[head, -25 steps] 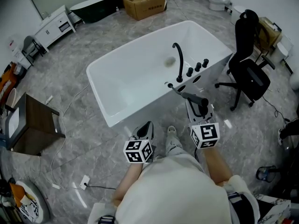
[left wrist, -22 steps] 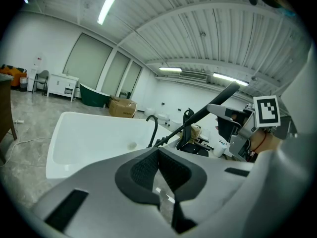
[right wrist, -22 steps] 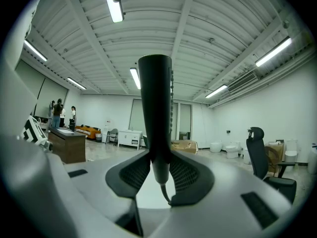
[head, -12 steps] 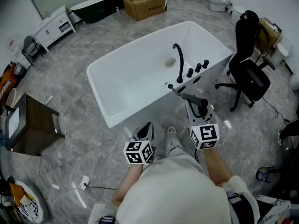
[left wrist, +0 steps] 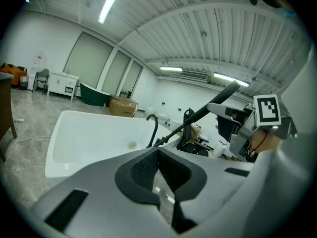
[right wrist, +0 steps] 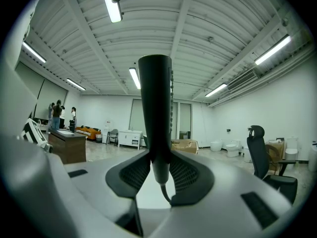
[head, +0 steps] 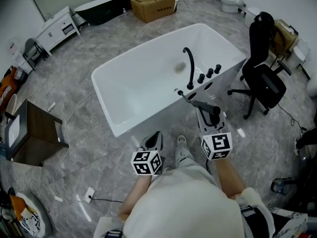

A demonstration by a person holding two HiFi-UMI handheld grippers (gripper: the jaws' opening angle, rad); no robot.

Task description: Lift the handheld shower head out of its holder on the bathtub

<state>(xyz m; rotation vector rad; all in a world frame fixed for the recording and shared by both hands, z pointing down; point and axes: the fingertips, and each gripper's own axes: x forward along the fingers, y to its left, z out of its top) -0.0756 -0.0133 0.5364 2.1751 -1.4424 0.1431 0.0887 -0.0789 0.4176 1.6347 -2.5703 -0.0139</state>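
While right gripper (head: 210, 114) jaws clamp the shower head (right wrist: 155, 108) at the tub's (head: 124, 128) 5 o'clock, left gripper (left wrist: 159, 175) jaws sit together, empty.

Bright ceiling tube light (right wrist: 113, 8) glares (fisheye-warped edges).

The person wears a loose off-white top (head: 183, 202) and a pale shoe (head: 182, 142). The left gripper (head: 157, 133) and the right gripper (head: 210, 114) are alike, with smooth moulded grey shells cut with dark rectangular slots. Black ribbed pads (right wrist: 134, 175) line the jaws. Each carries a white cube printed with black square markers, the left cube (head: 146, 161) and the right cube (head: 217, 145). A thin red band (left wrist: 261, 139) circles the right wrist.
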